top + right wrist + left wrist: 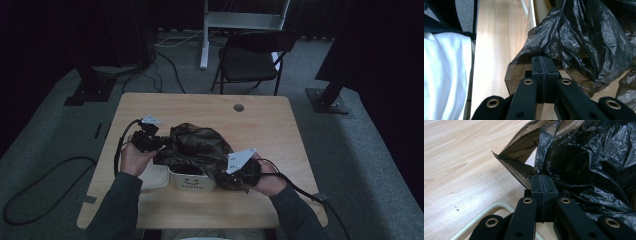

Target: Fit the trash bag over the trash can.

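A crumpled black plastic bag (197,145) lies in the middle of the wooden table (260,130), draped over a white container (192,182) with a printed face. My left gripper (159,145) is at the bag's left side, and its jaws (541,177) are shut on a fold of the bag (586,157). My right gripper (235,175) is at the bag's near right corner, by the table's front edge. Its jaws (541,58) are shut on the bag's edge (584,32). What the container holds is hidden by the bag.
A white lid or tray (152,177) lies left of the container; its rim (486,211) runs under my left gripper. A dark folding chair (250,60) stands beyond the table. A round grommet (238,107) sits near the far edge. The person's white shirt (444,75) is close by.
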